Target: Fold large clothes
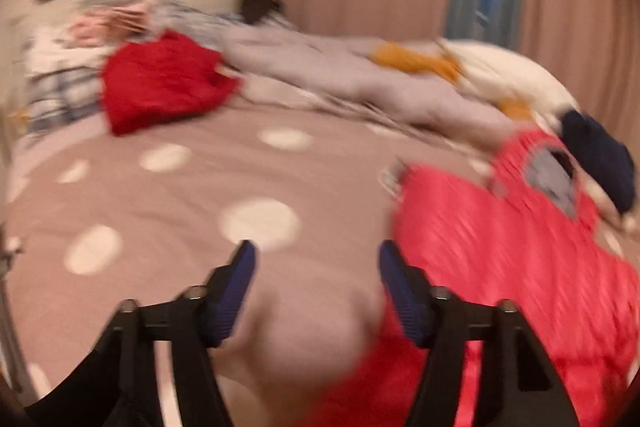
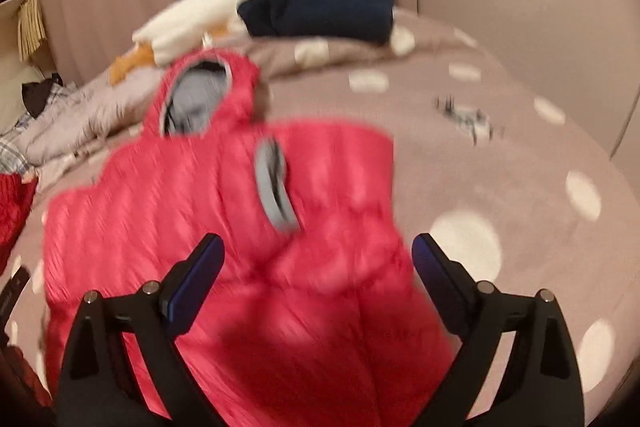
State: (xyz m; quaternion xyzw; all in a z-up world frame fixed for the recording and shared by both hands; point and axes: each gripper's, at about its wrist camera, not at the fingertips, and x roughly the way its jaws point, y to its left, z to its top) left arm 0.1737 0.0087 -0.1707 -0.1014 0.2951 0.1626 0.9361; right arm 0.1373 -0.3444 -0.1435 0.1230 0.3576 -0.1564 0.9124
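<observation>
A pink-red puffer jacket (image 2: 180, 207) lies flat on the bed, its grey-lined hood (image 2: 200, 87) at the far end and a grey cuff (image 2: 276, 187) folded across the middle. My right gripper (image 2: 318, 239) hovers over the jacket's near part, jaws wide apart with nothing pinched. In the left wrist view the jacket (image 1: 500, 247) fills the right side. My left gripper (image 1: 316, 247) stands open over the bare sheet just left of the jacket's edge, with nothing between its blue pads (image 1: 240, 291). Both views are motion-blurred.
The bed sheet (image 1: 160, 195) is mauve with white dots. A red garment (image 1: 160, 83) lies far left, a pale crumpled duvet (image 1: 320, 67) along the back, and a folded navy garment (image 2: 320, 11) and white cloth (image 2: 192, 15) near the curtains. A small dark object (image 2: 468, 115) lies on the right.
</observation>
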